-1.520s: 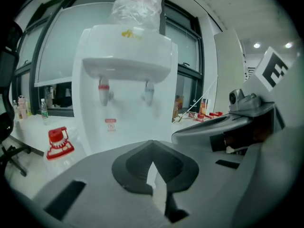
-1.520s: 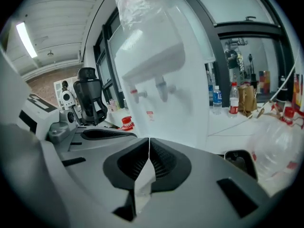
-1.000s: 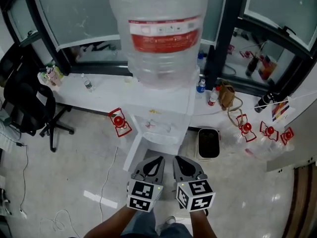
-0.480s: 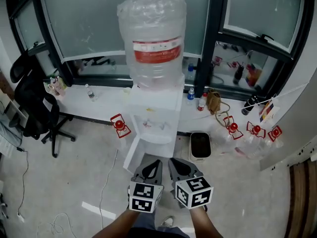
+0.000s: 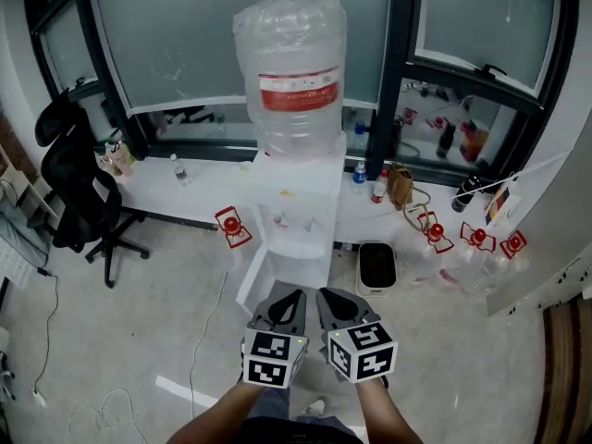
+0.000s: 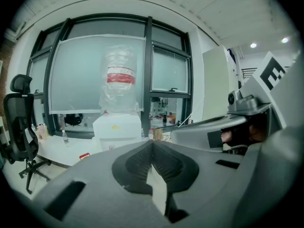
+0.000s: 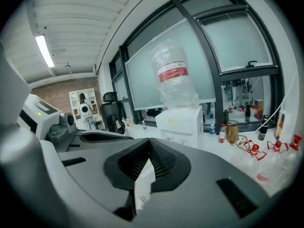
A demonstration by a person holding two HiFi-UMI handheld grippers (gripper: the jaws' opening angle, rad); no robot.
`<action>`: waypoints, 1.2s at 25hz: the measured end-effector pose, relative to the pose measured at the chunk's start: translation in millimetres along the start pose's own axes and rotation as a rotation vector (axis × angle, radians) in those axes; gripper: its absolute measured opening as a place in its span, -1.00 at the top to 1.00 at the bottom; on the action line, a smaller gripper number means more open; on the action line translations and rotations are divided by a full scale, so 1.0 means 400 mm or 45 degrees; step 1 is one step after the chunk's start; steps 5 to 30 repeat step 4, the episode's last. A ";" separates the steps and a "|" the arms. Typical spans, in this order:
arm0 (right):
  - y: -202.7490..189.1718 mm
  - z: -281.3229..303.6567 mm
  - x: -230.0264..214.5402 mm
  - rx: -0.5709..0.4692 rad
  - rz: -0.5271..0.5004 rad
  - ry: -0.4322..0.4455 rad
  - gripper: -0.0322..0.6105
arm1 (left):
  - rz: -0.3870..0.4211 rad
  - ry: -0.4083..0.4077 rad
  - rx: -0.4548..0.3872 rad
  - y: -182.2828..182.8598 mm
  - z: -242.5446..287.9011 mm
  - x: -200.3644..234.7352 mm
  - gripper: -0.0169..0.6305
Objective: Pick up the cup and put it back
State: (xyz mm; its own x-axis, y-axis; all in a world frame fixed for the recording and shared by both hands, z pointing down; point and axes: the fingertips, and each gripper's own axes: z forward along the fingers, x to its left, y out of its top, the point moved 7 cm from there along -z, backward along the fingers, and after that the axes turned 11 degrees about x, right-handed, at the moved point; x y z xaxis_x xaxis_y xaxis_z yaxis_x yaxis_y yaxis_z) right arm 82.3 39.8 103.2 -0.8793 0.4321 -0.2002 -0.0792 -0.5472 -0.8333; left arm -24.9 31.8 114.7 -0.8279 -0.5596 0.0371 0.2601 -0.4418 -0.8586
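I cannot make out a cup in any view. A white water dispenser [image 5: 296, 202] stands ahead with a large clear bottle [image 5: 291, 72], red-labelled and wrapped in plastic, on top. It also shows in the left gripper view as the dispenser [image 6: 118, 127] and in the right gripper view as the dispenser [image 7: 183, 122]. My left gripper [image 5: 283, 305] and right gripper [image 5: 337, 303] are held side by side in front of the dispenser, well short of it. Both are shut with nothing between the jaws, as the left gripper [image 6: 152, 145] and right gripper [image 7: 149, 144] show up close.
A black office chair [image 5: 79, 183] stands at the left. A low white ledge [image 5: 176, 197] runs under the windows, with small bottles on it. A black bin [image 5: 376, 266] sits right of the dispenser. Red-capped items [image 5: 476, 239] lie at the right. Cables [image 5: 203, 340] trail on the floor.
The head view has drawn back and lifted, so the dispenser looks smaller and farther off. Both grippers stay shut and side by side.
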 end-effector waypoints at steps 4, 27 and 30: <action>-0.005 -0.014 0.014 -0.003 -0.002 -0.002 0.83 | -0.006 0.005 -0.009 -0.003 -0.023 -0.003 0.92; -0.005 -0.014 0.014 -0.003 -0.002 -0.002 0.83 | -0.006 0.005 -0.009 -0.003 -0.023 -0.003 0.92; -0.005 -0.014 0.014 -0.003 -0.002 -0.002 0.83 | -0.006 0.005 -0.009 -0.003 -0.023 -0.003 0.92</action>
